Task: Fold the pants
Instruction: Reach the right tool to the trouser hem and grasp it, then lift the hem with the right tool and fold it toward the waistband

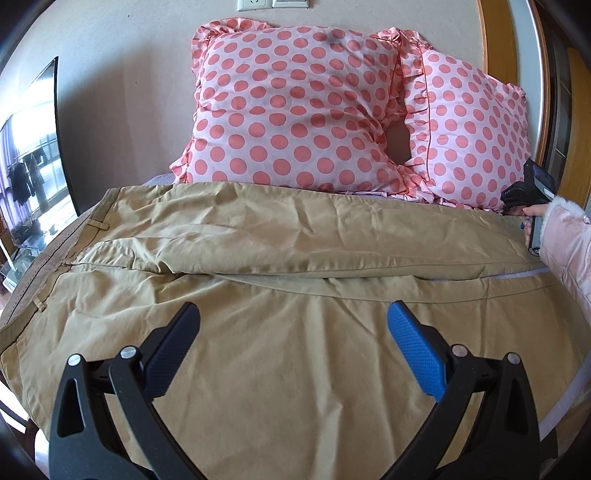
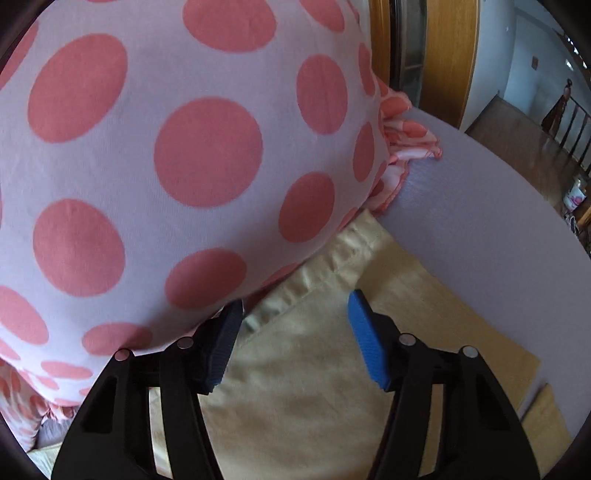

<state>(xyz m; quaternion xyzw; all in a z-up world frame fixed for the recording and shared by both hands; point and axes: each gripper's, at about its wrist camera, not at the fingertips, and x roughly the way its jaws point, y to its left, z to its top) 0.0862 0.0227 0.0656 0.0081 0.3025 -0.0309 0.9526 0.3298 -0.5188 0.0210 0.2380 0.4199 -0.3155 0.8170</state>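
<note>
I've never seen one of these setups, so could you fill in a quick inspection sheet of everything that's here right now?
Surface: bed with a pale lilac sheet.
Job's things: tan pants spread flat across the bed, waistband to the left, legs to the right, wrinkled.
Clutter: two polka-dot pillows behind the pants; one overlaps the leg end.
Grippers: left gripper open above the near leg; right gripper open over the far leg's hem, its left finger close against a pillow.
Cables: nothing seen.
Surroundings: wall sockets, wooden door frame, TV.
</note>
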